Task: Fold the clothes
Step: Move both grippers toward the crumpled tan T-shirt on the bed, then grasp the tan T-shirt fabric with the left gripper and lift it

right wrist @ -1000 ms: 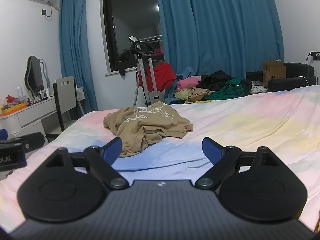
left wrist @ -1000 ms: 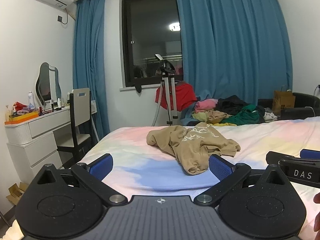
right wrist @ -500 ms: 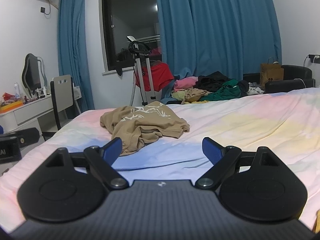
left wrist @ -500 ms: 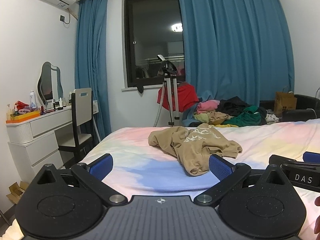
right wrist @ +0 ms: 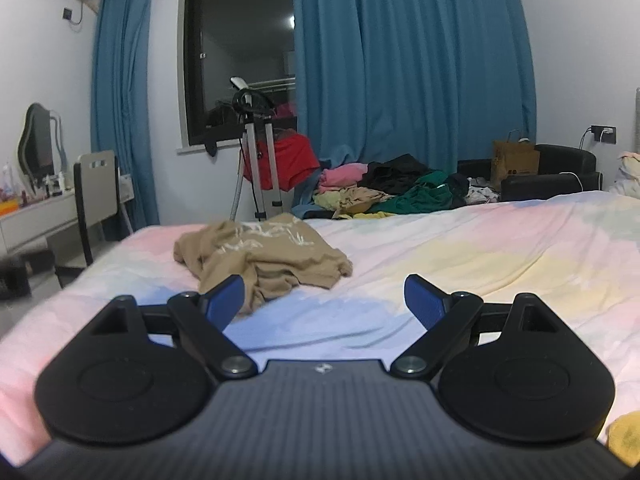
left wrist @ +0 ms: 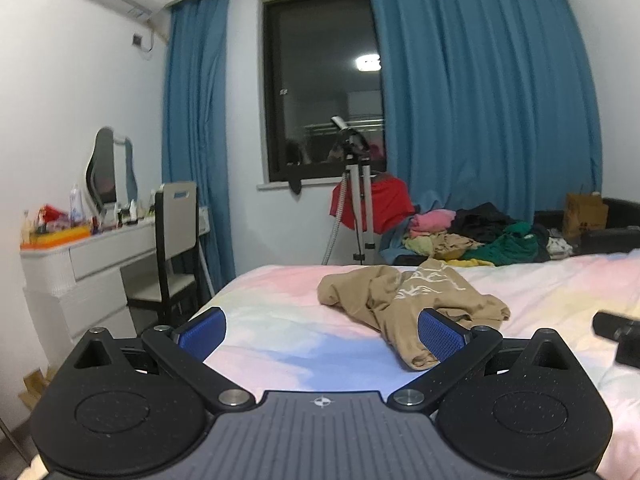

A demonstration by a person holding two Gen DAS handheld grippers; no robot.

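Observation:
A crumpled tan shirt with a white print lies on the pastel bedsheet; it also shows in the right wrist view. My left gripper is open and empty, above the near part of the bed, short of the shirt. My right gripper is open and empty, just right of the shirt's near end. The right gripper's body shows at the right edge of the left wrist view.
A heap of mixed clothes lies beyond the bed's far edge. A tripod stand with a red garment stands by the window. A white dresser and a chair stand left of the bed. A black sofa holds a cardboard box.
Both grippers have moved forward towards the shirt, which looks larger and nearer. Both stay open. The right gripper has slid rightwards in the left wrist view.

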